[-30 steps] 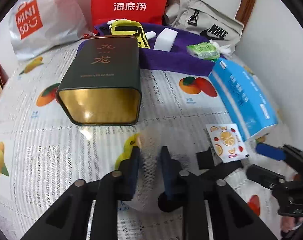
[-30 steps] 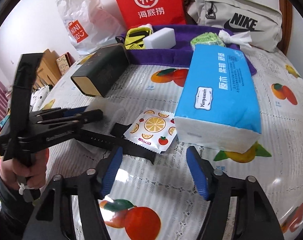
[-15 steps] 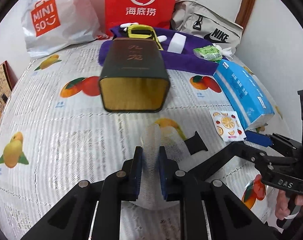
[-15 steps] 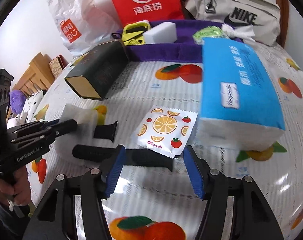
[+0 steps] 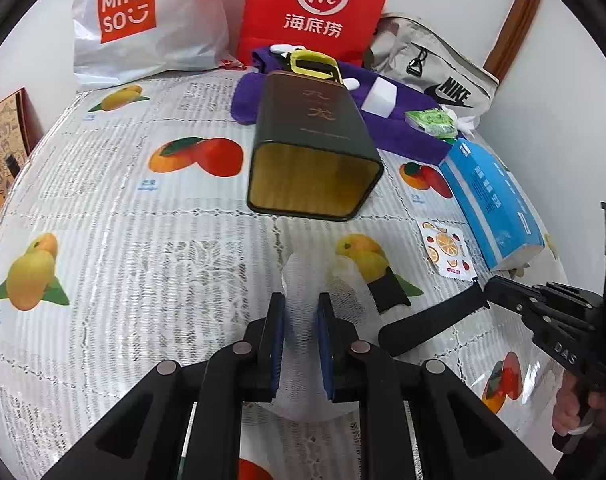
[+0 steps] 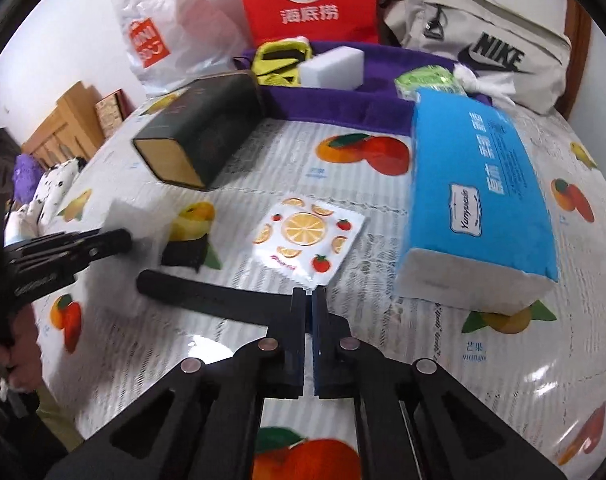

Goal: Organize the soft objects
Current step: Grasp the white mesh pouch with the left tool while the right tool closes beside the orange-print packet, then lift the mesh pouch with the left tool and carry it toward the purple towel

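Note:
My left gripper [image 5: 299, 312] is shut on a white foam net sleeve [image 5: 299, 284], which also shows in the right wrist view [image 6: 123, 216]. My right gripper [image 6: 307, 300] is shut on the black watch strap [image 6: 207, 294], which lies flat on the tablecloth; the strap shows in the left wrist view [image 5: 431, 320] too. A fruit-print sachet [image 6: 307, 236] lies just ahead of my right gripper. A blue tissue pack [image 6: 475, 196] lies to its right. A purple towel [image 6: 343, 100] at the back holds a white sponge [image 6: 331, 68], a yellow item [image 6: 279, 56] and a green packet [image 6: 427, 82].
A dark green tin [image 5: 315, 152] lies on its side in the middle, open end towards me. A Miniso bag [image 5: 143, 20], a red bag [image 5: 315, 8] and a Nike bag [image 5: 435, 76] stand along the back wall. The fruit-print tablecloth [image 5: 123, 240] covers the table.
My right gripper has closed from wide open onto the black strap. My left gripper, closed on the foam sleeve, has drawn back from the tin and risen a little.

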